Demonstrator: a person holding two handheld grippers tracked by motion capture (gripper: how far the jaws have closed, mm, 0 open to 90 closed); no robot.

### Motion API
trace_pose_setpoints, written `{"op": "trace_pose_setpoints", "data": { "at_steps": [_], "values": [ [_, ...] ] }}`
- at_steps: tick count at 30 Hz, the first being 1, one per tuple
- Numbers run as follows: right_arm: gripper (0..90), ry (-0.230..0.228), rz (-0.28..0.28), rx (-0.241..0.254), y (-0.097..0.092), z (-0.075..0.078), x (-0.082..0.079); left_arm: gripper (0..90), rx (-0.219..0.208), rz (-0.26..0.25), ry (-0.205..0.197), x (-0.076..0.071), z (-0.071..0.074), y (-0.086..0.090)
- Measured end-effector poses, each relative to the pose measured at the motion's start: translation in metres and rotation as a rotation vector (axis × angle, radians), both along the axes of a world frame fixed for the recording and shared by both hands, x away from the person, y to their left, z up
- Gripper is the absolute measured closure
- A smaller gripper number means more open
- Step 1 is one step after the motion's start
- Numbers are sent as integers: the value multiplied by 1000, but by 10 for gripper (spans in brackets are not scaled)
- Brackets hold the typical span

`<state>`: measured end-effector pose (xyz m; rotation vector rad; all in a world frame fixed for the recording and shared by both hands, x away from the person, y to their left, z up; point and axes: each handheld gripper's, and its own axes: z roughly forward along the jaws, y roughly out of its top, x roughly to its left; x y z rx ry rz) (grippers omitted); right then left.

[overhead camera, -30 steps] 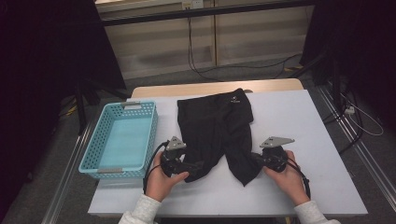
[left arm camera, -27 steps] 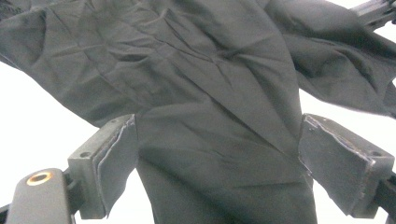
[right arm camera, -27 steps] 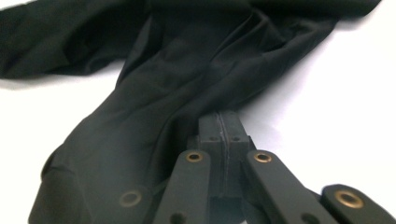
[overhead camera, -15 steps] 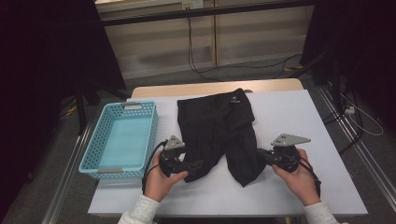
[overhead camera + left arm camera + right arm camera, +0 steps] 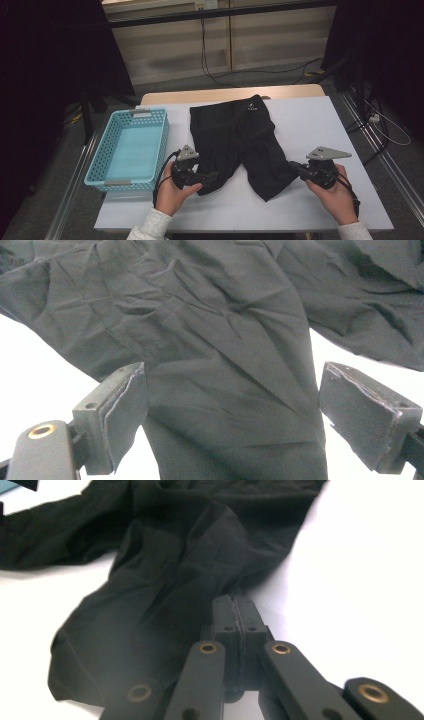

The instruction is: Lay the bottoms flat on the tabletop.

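Our right hand-held gripper pinches the creased black shorts at one leg's edge; our left hand-held gripper stands spread over the other leg. The shorts lie flat on the white surface, right of the empty turquoise lattice basket.

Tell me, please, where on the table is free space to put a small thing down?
Free: the white table right of the black shorts, up to its far edge, and the near strip between the two hands. The blue basket is empty too. Crowded: the shorts' leg ends, where the left gripper and right gripper work.
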<state>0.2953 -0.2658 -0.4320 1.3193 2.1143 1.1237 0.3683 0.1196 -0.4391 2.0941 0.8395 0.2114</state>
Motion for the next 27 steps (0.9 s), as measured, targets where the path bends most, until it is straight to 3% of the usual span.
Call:
{"op": "trace_pose_setpoints", "data": {
  "at_steps": [6, 10, 12, 15, 16, 21, 27],
  "values": [
    [891, -9, -37, -6, -13, 5, -9, 130, 2, -7, -2, -1, 1, -2],
    [891, -5, -65, -31, -18, 2, -7, 130, 3, -8, -8, -1, 2, -1],
    [883, -8, -79, -4, -24, 3, -7, 130, 2, -7, -1, -1, 1, -1],
    [864, -12, -91, -17, -25, 0, -5, 130, 2, -6, 0, -1, 0, -2],
    [819, -10, -89, -42, -24, -6, -3, 130, 6, -11, 3, -1, 0, -2],
    [731, -27, -108, -66, -24, -4, 0, 130, 6, -7, -3, -1, 0, -2],
    [639, -24, -99, -63, -23, -5, 2, 130, 6, -7, -2, -2, 0, -2]
  ]
}}
